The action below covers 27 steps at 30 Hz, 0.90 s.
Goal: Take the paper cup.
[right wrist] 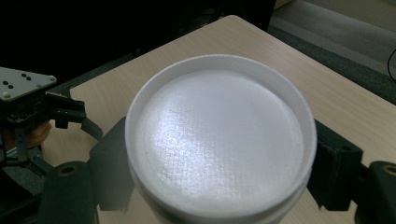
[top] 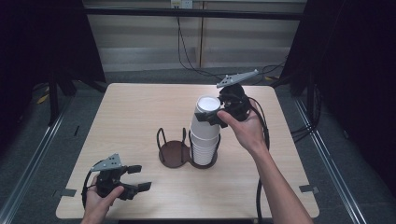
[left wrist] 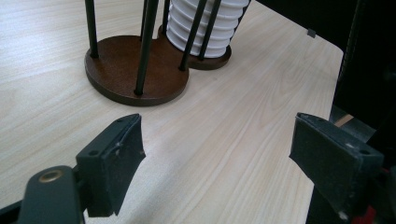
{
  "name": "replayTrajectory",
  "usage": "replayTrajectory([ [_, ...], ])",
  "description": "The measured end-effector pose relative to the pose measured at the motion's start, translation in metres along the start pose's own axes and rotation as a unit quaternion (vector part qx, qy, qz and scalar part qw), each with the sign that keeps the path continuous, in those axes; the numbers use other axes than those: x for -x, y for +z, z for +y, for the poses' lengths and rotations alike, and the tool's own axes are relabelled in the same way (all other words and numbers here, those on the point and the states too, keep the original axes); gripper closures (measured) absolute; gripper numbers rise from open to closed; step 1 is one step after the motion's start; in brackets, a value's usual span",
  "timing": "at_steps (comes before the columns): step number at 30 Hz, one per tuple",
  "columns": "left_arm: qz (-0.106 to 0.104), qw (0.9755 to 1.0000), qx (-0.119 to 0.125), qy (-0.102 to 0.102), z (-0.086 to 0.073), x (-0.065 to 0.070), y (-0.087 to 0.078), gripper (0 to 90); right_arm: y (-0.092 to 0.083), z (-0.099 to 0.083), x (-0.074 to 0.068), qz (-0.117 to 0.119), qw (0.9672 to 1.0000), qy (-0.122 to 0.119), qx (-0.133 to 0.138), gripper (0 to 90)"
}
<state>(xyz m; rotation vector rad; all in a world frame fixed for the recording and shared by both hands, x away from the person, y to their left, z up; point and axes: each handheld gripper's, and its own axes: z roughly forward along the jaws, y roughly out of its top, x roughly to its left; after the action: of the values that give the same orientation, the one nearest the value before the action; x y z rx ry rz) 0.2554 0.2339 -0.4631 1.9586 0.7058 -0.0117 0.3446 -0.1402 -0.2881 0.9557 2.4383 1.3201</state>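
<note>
A stack of white cups stands bottom-up in the right ring of a dark two-ring wire holder at the middle of the table. My right gripper is shut on the top cup of that stack. In the right gripper view the cup's flat white bottom sits between the jaws, which press on its two sides. My left gripper lies low near the table's front left corner, open, with nothing between its fingers. Ahead of it are the holder's brown base and the ribbed cups.
The holder's left ring holds nothing. The light wooden table has bare room to the left, behind and in front of the holder. Dark curtains and metal rails flank the table, and cables run on the floor behind it.
</note>
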Motion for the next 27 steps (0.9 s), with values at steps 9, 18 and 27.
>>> replayTrajectory([
  [9, 0.001, 1.0000, -0.001, 0.001, 0.000, 0.000, 0.000, 17.0, -0.011, 0.004, 0.002, 0.010, 0.9996, 0.010, 0.024, 23.4],
  [18, -0.003, 1.0000, -0.002, 0.000, 0.000, 0.000, 0.001, 17.0, -0.018, 0.006, 0.005, 0.019, 0.9988, 0.026, 0.038, 23.5],
  [27, -0.004, 1.0000, -0.003, -0.004, 0.000, 0.000, 0.002, 17.0, -0.026, 0.006, 0.007, 0.021, 0.9978, 0.027, 0.056, 23.6],
])
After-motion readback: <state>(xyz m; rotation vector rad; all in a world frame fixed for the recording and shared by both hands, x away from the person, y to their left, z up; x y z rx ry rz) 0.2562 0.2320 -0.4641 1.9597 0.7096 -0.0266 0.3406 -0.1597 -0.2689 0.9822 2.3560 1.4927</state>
